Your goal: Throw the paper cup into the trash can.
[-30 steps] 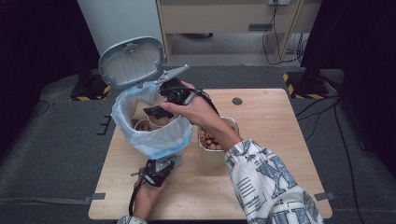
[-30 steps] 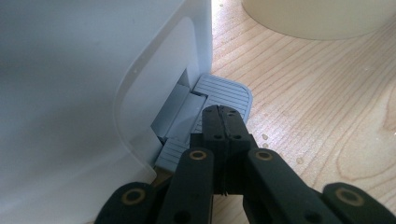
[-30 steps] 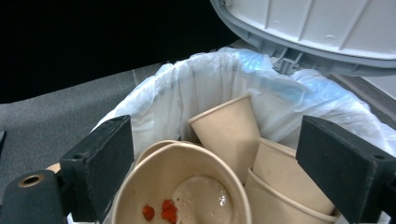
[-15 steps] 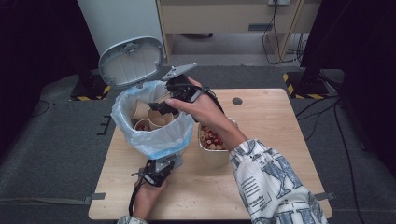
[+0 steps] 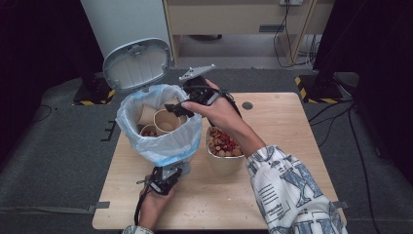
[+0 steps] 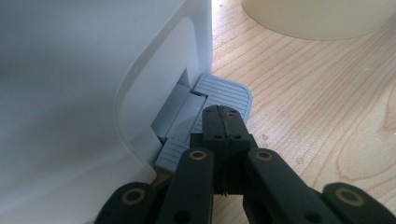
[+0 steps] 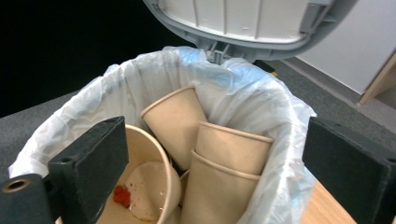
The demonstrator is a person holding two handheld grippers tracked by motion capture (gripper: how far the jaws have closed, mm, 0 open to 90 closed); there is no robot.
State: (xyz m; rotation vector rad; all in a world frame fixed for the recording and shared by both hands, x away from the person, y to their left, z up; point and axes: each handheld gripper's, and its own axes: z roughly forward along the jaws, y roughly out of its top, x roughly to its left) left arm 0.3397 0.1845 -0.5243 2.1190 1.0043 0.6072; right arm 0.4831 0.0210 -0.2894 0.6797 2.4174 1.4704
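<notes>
1. The pedal bin stands at the left-front of the wooden table, lined with a thin, crinkled pale-blue bag; its grey lid is tipped up and back; inside lie several tan paper cups, smooth-walled with rolled rims, two of them nested, and a wider paper bowl with a red smear at the bottom.
2. The left gripper has its jaws pressed together with nothing between them; its tip bears on the ribbed grey pedal at the bin's foot, which I judge is what props the lid open.
3. The right gripper hovers over the bin's right rim with its jaws wide apart and empty; they have just been opening, so a cup was likely let go into the bag.
4. To do this step well, keep the pedal pressed steadily until the right hand is clear; draw the right gripper up and away without snagging the loose bag.
5. Just right of the bin sits a paper tub of red and pale scraps, seemingly next to be emptied; the table is smooth light wood on grey carpet.
</notes>
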